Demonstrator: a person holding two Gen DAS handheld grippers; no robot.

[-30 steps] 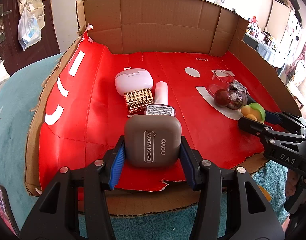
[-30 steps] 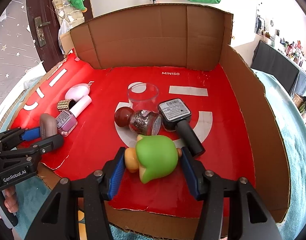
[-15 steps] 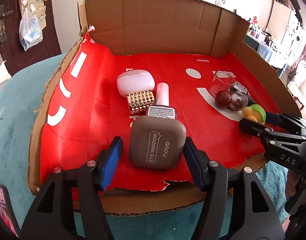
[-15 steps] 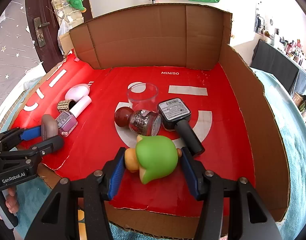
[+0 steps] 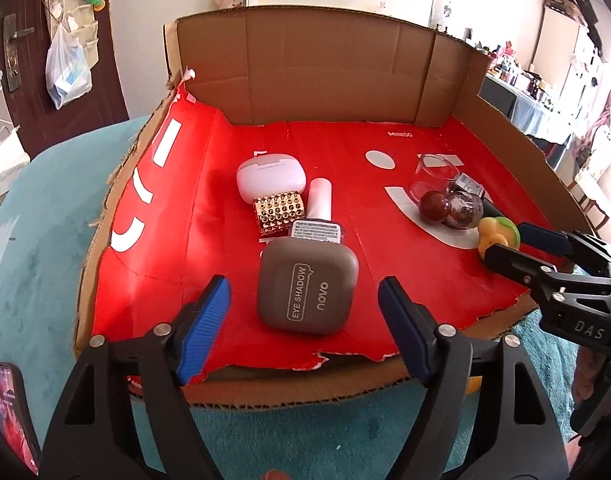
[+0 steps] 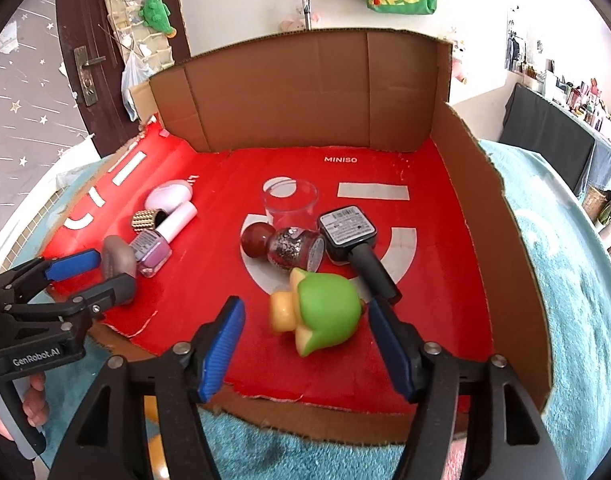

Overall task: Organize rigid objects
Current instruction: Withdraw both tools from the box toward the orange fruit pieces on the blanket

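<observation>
Both sets of jaws are opening, the left gripper (image 5: 303, 322) spread around the grey eye-shadow case (image 5: 306, 283) and the right gripper (image 6: 307, 338) around the green toy (image 6: 319, 310), pads clear of each, both lying near the front of the red-lined cardboard tray (image 5: 345, 92), with bottles beyond.

Two clusters are crowding the near half of the box floor (image 5: 153, 264)

Between the eye shadow compact (image 5: 305, 286) group and the green toy (image 6: 325, 312) group a bare red lane is running toward the back wall (image 6: 305, 92), which is closing the far side along with the right wall (image 6: 489, 240). The clear cup (image 6: 291, 204) is standing upright mid-floor; the left strip is lying free.
</observation>
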